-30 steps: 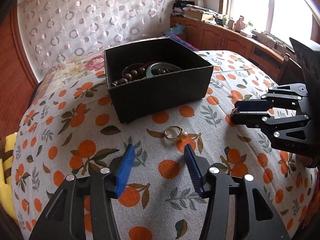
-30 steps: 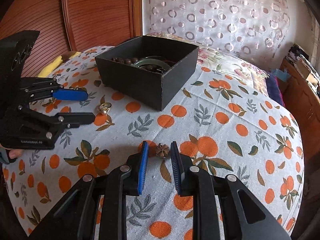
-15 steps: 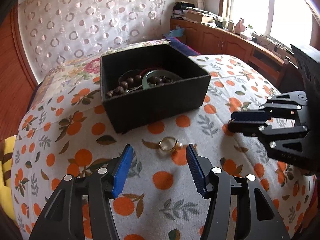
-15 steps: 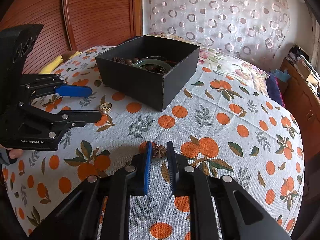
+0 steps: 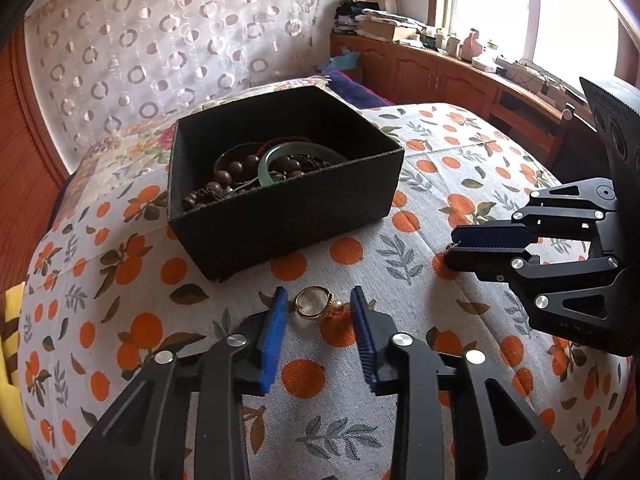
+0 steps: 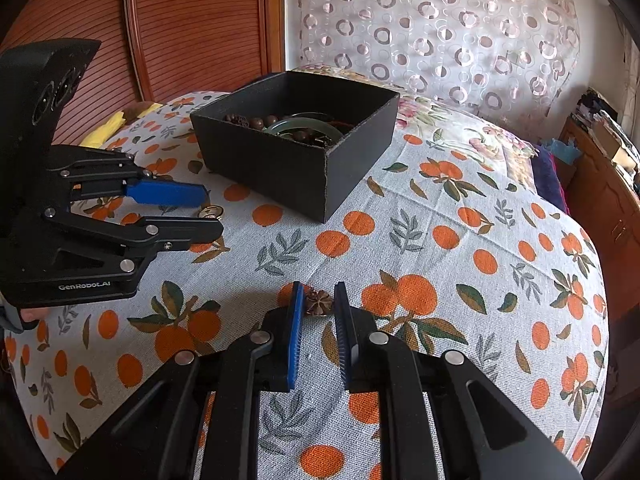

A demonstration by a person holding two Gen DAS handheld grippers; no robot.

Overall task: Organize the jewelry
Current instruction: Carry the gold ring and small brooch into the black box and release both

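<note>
A gold ring with a pearl point(image 5: 314, 306) lies on the orange-print cloth between the pads of my left gripper point(image 5: 319, 312). Its jaws are closing, and a thin gap shows on each side of the ring. The right wrist view has the same left gripper point(image 6: 214, 214) low over the ring point(image 6: 211, 211). My right gripper point(image 6: 318, 306) is shut on a small brown flower-shaped charm point(image 6: 320, 303) that rests on the cloth; from the left wrist it appears as the right gripper point(image 5: 450, 247). Behind both stands an open black box point(image 5: 288, 216) point(image 6: 272, 168) with wooden beads and a green bangle point(image 5: 262, 164) inside.
The cloth point(image 6: 440, 240) covers a rounded bed. A wooden headboard point(image 6: 180, 20) rises behind the box, and a wooden cabinet point(image 5: 440, 76) with clutter runs under the window. Something yellow point(image 5: 10, 340) lies at the bed's left edge. A fingertip point(image 6: 32, 314) shows under the left gripper.
My left gripper has moved forward until the ring sits between its pads, and its jaws have narrowed. The right jaws have closed onto the brown charm.
</note>
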